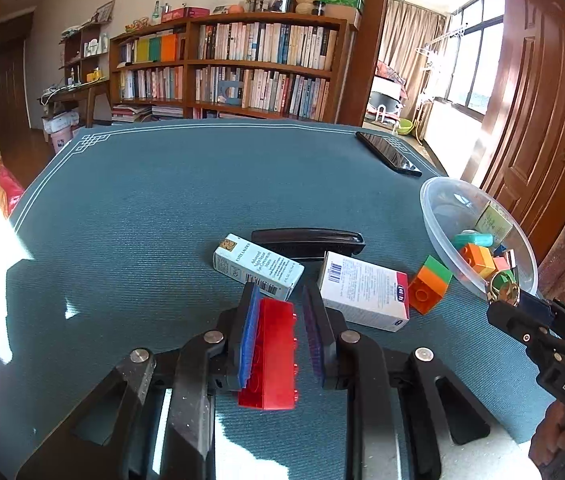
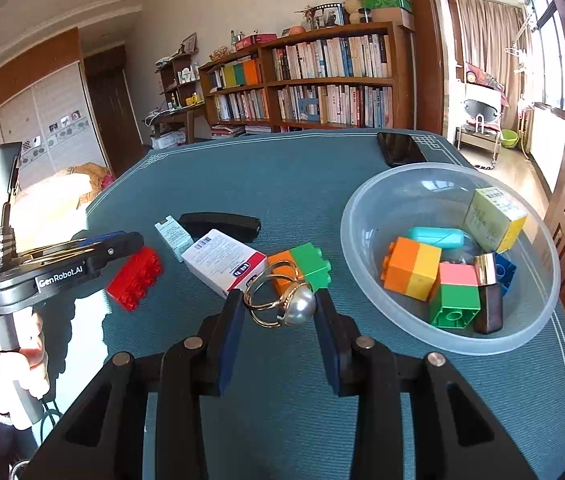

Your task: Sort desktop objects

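A teal surface (image 1: 162, 200) is fronting a bookshelf (image 1: 242, 68); left gripper (image 1: 278, 340) fingers are narrowly pinching a red brick (image 1: 272, 356), right gripper (image 2: 278, 316) fingers clamping a pearl ring (image 2: 282, 304).

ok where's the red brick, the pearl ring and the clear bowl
red brick (image 1: 272, 354), left wrist view, on its broad red side between the pads
pearl ring (image 2: 300, 306), right wrist view, on the pearl
clear bowl (image 2: 434, 196), right wrist view, on a bare part of its inner wall
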A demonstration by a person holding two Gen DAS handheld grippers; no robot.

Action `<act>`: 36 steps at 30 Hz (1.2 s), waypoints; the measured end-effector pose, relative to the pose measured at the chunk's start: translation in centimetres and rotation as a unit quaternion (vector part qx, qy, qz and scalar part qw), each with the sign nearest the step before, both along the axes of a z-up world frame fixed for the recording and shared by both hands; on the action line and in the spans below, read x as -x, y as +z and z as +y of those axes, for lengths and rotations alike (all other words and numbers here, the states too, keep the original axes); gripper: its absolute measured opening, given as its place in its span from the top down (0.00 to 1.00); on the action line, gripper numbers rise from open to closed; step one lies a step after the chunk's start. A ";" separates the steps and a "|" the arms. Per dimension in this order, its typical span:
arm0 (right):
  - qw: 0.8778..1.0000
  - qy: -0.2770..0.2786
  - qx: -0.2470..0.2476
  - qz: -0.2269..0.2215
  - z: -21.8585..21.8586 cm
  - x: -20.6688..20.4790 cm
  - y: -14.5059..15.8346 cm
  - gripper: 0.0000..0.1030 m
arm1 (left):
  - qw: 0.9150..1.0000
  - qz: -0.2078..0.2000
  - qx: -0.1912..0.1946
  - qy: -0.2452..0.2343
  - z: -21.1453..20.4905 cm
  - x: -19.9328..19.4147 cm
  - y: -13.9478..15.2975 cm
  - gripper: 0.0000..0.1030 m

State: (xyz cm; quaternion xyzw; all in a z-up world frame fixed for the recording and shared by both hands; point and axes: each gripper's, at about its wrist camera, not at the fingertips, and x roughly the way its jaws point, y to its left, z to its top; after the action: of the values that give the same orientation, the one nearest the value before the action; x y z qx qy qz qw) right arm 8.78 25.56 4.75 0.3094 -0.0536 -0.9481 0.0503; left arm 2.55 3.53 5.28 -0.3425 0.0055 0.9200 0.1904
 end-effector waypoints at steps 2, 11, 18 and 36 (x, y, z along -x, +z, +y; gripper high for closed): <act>1.000 -0.023 0.002 0.010 1.4 -0.2 0.4 0.62 | 1.000 0.005 0.001 -0.011 0.9 -0.2 0.4 0.77; 0.995 -0.092 0.033 0.034 6.9 -1.2 1.0 0.62 | 1.000 0.006 0.015 -0.004 1.7 0.0 0.8 0.79; 0.989 -0.131 0.064 0.026 10.0 -0.3 0.5 0.61 | 0.999 -0.031 0.020 0.033 0.0 0.1 -1.5 0.43; 0.979 -0.181 0.049 0.079 11.2 -1.6 0.3 0.29 | 0.998 -0.054 0.037 -0.001 1.7 -1.1 -3.8 0.66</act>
State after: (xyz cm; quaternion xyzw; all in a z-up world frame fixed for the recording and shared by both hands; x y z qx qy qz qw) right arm 10.35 36.77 5.07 0.2159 -0.1507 -0.9592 -0.1027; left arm 3.69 5.27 1.52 -0.3987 0.0298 0.8991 0.1785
